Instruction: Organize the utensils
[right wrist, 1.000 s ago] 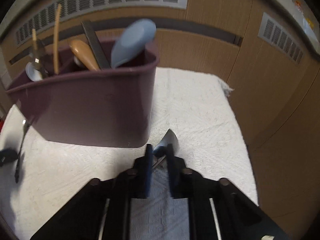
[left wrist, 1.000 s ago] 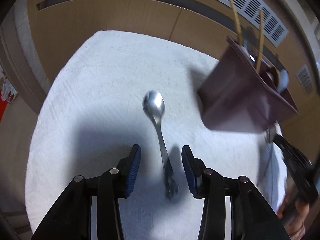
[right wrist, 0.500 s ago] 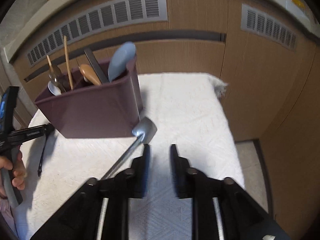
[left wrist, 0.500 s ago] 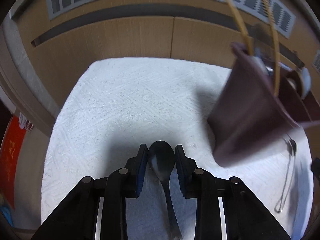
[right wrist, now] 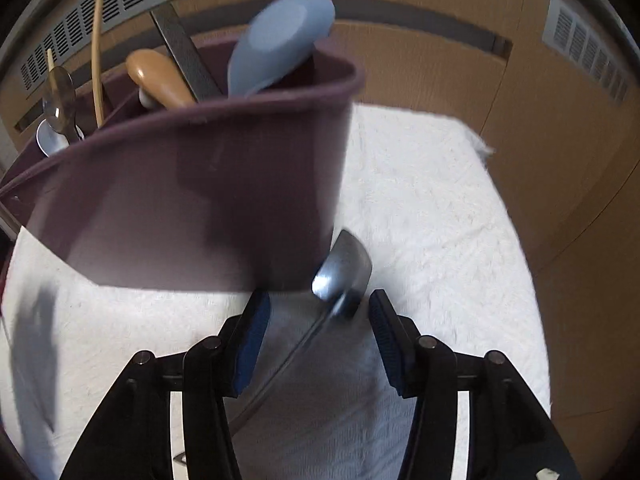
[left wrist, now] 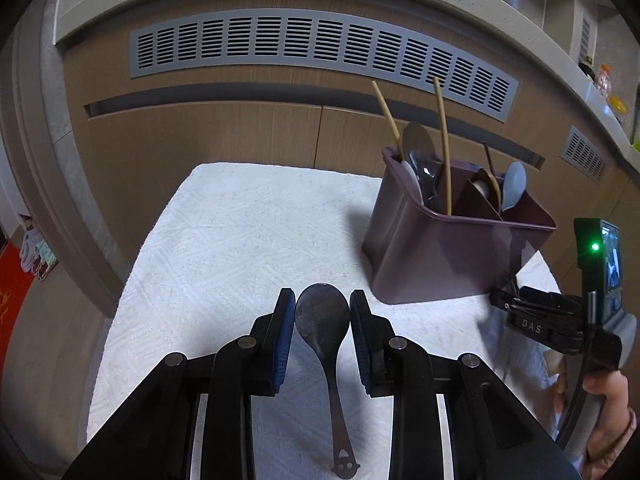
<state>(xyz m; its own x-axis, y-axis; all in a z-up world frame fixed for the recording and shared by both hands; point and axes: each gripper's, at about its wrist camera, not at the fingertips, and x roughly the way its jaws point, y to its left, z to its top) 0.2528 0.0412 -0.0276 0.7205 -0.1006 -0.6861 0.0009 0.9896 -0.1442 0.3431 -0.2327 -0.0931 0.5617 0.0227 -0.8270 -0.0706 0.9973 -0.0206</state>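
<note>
My left tongs point(left wrist: 322, 316) are clamped on the bowl of a dark metal spoon point(left wrist: 322, 328), its handle running back toward me between the arms, above the white towel point(left wrist: 224, 240) that covers the surface. The grip is on the bowl's curved edges, not the handle — that is my worry. A smooth rounded bowl can squirt out of the blue pads point(left wrist: 284, 336) if I tip the tongs, and the long handle gives it leverage to swing and twist as I carry it to the purple utensil caddy point(left wrist: 448, 256).

My right tongs point(right wrist: 318, 320) have just been opening and now stand apart; a second metal spoon point(right wrist: 340, 268) lies on the towel between them, touched by neither pad, its bowl right against the caddy's near wall point(right wrist: 200, 208). The view is blurred, so I cannot tell how flat it sits.

The caddy is already crowded — chopsticks point(left wrist: 442, 148), a wooden spoon point(right wrist: 158, 78), a pale blue spoon point(right wrist: 280, 40). Dropping mine in handle-first could snag on those, or a bump on the rim could tip or slide the caddy on the soft towel.
</note>
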